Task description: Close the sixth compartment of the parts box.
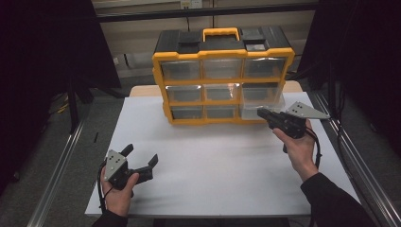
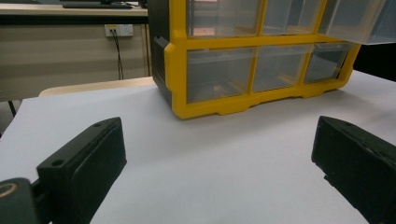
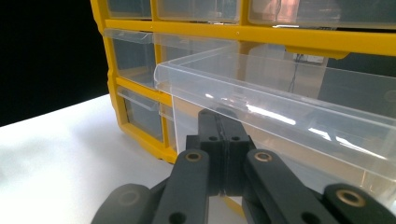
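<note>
A yellow and black drawer cabinet (image 1: pixel 222 82) stands at the back of the white table, with three rows of clear drawers. One clear drawer (image 1: pixel 263 98) at the right side is pulled out toward me; in the right gripper view it is a clear drawer (image 3: pixel 289 102) just beyond the jaws. My right gripper (image 1: pixel 261 112) is at its front, and the right gripper (image 3: pixel 226 121) has its jaws pressed together on the drawer's front wall below the rim. My left gripper (image 1: pixel 141 154) rests open near the table's front left, far from the cabinet (image 2: pixel 243 56). Nothing lies between the left gripper (image 2: pixel 219 158) jaws.
The white table top (image 1: pixel 213 161) stretches between both hands and the cabinet. An orange handle (image 1: pixel 221 33) tops the cabinet. Dark curtains hang at both sides, and metal rails (image 1: pixel 56 175) run along the floor by the table. A wall socket (image 2: pixel 118 30) is on the back wall.
</note>
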`<state>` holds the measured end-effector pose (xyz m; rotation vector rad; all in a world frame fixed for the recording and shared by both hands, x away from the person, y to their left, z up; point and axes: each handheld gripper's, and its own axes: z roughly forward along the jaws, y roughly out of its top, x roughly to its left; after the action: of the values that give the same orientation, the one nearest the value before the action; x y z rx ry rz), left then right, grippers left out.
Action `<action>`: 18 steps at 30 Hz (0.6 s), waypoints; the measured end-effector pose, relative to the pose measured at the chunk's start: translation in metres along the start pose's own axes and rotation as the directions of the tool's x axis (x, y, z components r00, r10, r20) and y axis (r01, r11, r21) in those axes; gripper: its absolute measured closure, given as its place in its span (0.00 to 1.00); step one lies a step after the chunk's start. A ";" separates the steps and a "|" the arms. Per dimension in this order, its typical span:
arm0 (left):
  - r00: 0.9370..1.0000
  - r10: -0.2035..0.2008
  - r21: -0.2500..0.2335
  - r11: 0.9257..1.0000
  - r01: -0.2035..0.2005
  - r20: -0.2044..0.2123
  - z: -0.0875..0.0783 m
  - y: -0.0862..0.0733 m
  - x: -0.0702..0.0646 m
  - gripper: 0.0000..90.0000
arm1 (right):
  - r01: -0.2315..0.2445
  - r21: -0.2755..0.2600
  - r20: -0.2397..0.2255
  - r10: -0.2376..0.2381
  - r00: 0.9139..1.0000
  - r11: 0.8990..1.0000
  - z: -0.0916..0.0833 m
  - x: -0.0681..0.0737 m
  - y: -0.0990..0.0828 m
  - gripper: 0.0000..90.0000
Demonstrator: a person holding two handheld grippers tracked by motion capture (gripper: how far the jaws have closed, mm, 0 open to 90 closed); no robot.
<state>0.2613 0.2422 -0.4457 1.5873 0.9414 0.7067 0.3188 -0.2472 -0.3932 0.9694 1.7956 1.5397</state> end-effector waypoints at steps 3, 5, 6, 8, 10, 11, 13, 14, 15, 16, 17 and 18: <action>1.000 -0.005 -0.004 1.000 0.005 0.005 0.001 0.000 0.000 0.03 | 0.002 0.001 0.000 -0.002 1.000 1.000 0.001 0.000 0.001 1.00; 1.000 -0.005 -0.006 1.000 0.005 0.008 0.001 0.000 0.000 0.03 | -0.005 -0.005 0.006 0.005 1.000 1.000 0.002 0.001 0.001 1.00; 1.000 -0.005 -0.006 1.000 0.005 0.008 0.001 0.000 0.000 0.03 | -0.005 -0.005 0.006 0.005 1.000 1.000 0.002 0.001 0.001 1.00; 1.000 -0.006 -0.006 1.000 0.006 0.010 0.001 0.000 0.000 0.03 | 0.000 -0.007 0.007 0.000 1.000 1.000 0.002 0.001 0.002 1.00; 1.000 -0.004 -0.006 1.000 0.004 0.004 0.001 0.000 0.000 0.03 | -0.002 -0.008 0.005 0.002 1.000 1.000 0.003 0.001 0.002 1.00; 1.000 -0.005 -0.008 1.000 0.005 0.009 0.001 0.000 0.000 0.03 | -0.002 -0.010 0.006 0.002 1.000 1.000 0.003 0.001 0.002 1.00; 1.000 -0.005 -0.007 1.000 0.005 0.004 0.000 0.000 0.000 0.03 | 0.001 -0.007 0.003 -0.001 1.000 1.000 0.003 0.001 0.002 1.00; 1.000 -0.005 -0.007 1.000 0.005 0.000 0.000 0.000 0.000 0.03 | 0.001 -0.007 0.004 -0.001 1.000 1.000 0.003 0.000 0.002 1.00; 1.000 -0.005 -0.008 1.000 0.005 0.000 0.001 0.000 -0.001 0.03 | 0.002 -0.008 0.004 -0.002 1.000 1.000 0.004 0.000 0.002 1.00; 1.000 -0.005 -0.008 1.000 0.005 -0.001 0.000 0.000 -0.001 0.03 | 0.002 -0.009 0.007 -0.002 1.000 1.000 0.004 0.000 0.002 1.00; 1.000 -0.005 -0.008 1.000 0.005 -0.001 0.000 0.000 -0.001 0.03 | 0.002 -0.009 0.007 -0.002 1.000 1.000 0.004 0.000 0.002 1.00; 1.000 -0.005 -0.009 1.000 0.005 -0.001 0.000 0.000 -0.001 0.03 | -0.002 -0.008 0.004 0.002 1.000 1.000 0.004 0.001 0.002 1.00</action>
<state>0.2613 0.2413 -0.4455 1.5764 0.9409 0.7074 0.3222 -0.2441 -0.3916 0.9701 1.7849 1.5439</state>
